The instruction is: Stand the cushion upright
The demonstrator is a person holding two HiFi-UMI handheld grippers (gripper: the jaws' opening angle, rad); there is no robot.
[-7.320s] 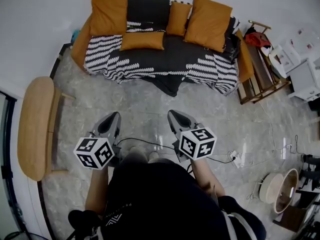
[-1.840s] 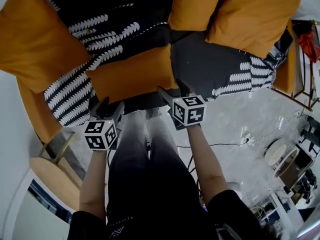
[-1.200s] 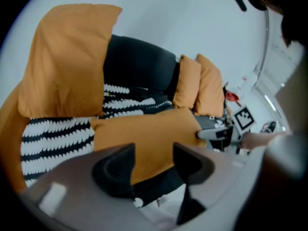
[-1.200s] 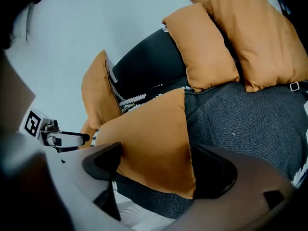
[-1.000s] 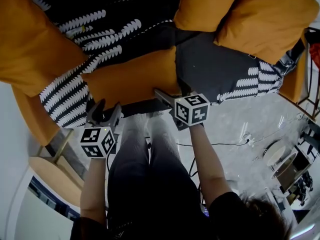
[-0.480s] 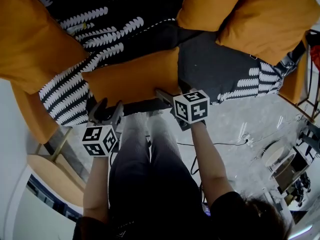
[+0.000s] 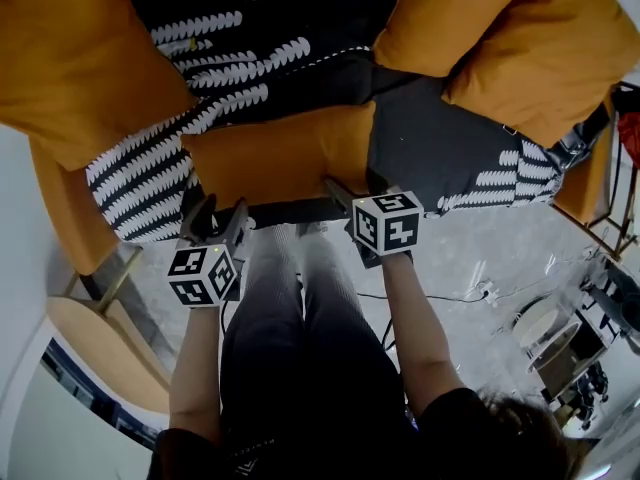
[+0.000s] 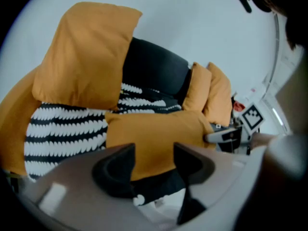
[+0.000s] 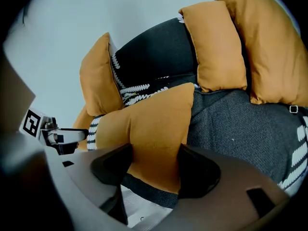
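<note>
The flat orange cushion [image 7: 280, 153] lies on the sofa seat, its long edge towards me. My right gripper [image 7: 352, 183] is at its near right corner. In the right gripper view the cushion [image 9: 149, 124] fills the gap of that gripper [image 9: 155, 153]; the jaws are closing and both pads press the fabric. My left gripper [image 7: 220, 211] stands open just at the near left corner. In the left gripper view the cushion [image 8: 154, 129] shows through the gap of that gripper [image 8: 154, 148], unpinched.
The sofa has a black-and-white patterned throw [image 7: 200, 38]. A large orange cushion [image 7: 80, 58] leans at the left, and two more [image 7: 450, 18] [image 7: 560, 48] at the right. My legs [image 7: 290, 298] touch the sofa front. A wooden table [image 7: 100, 353] stands lower left.
The right jaws have narrowed onto the cushion's near right corner. The left gripper has shifted a little towards the cushion's left corner, its gap unchanged.
</note>
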